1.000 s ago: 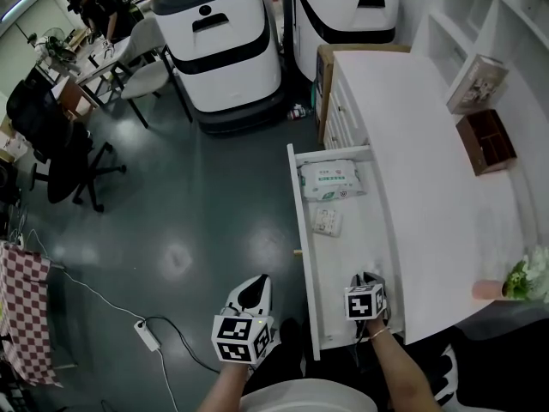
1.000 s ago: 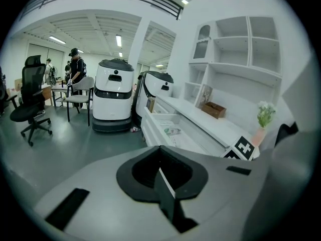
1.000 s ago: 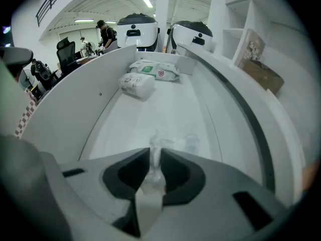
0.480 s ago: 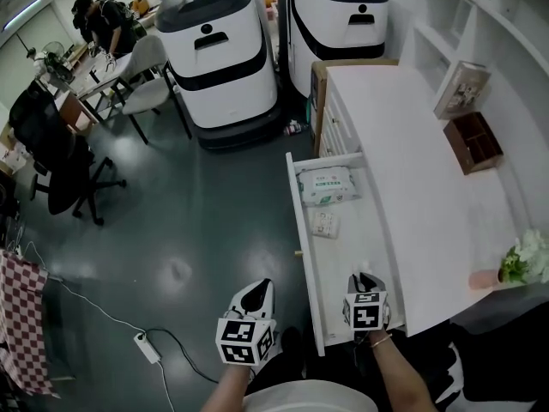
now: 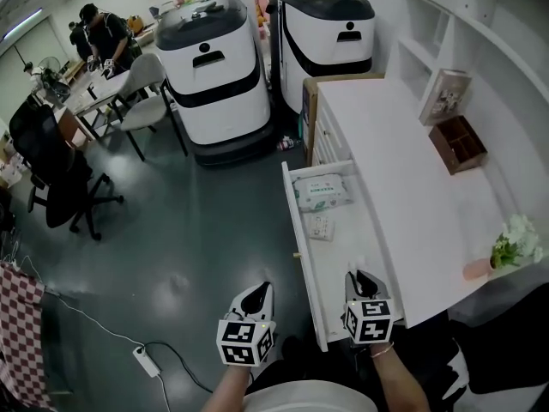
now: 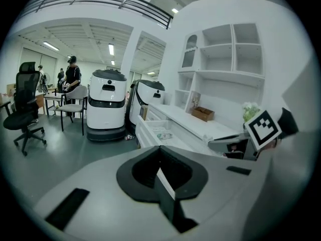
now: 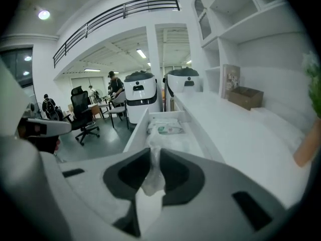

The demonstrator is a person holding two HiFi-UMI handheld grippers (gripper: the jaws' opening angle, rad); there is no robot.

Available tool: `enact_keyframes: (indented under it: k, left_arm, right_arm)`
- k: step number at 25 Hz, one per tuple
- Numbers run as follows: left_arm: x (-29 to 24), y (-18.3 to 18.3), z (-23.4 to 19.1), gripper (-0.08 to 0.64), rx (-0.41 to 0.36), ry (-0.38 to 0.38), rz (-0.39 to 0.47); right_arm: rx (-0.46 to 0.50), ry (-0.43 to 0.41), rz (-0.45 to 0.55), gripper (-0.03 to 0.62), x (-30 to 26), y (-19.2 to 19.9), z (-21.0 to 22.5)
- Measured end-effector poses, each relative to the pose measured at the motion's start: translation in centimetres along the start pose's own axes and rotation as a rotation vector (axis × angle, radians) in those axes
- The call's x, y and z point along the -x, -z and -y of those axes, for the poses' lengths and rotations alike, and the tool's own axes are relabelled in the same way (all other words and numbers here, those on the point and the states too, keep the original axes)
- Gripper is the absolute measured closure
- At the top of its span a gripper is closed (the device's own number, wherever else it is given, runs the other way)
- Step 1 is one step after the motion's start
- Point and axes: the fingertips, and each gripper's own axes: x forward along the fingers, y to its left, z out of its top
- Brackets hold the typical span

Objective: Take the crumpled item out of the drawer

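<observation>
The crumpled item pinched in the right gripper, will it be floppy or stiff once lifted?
Probably floppy: the crumpled item folds thin between the right gripper's pads. Likely very light, as it looks like thin translucent film. Could slip from that narrow pinch.

The floor (image 5: 189, 230) is dark grey-green and shiny. At the right stands a long white counter (image 5: 412, 136) under white wall shelves (image 5: 446, 20). Two big white-and-black machines (image 5: 219, 67) stand far. At the far left are a black office chair (image 5: 51, 157) and a table (image 5: 81, 93). Strip lights (image 6: 50, 45) shine on the ceiling.
</observation>
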Motion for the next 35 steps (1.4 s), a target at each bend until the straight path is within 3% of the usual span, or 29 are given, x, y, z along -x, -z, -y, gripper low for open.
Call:
enact_keyframes:
  k: [8, 19, 35]
  left_arm:
    - [1.5, -1.0, 0.3, 0.568, -0.013, 0.021, 0.038]
    - [3.7, -0.9, -0.1, 0.568, -0.024, 0.018, 0.069]
    - [5.1, -1.7, -0.2, 0.568, -0.025, 0.026, 0.108]
  right_arm:
    - [-0.023, -0.023, 0.151, 0.525, 4.5, -3.8, -1.8]
    - [-0.027, -0.033, 0.278, 0.532, 8.9, -5.8, -4.1]
    - [-0.06, -0.057, 0.343, 0.532, 11.1, -6.4, -5.4]
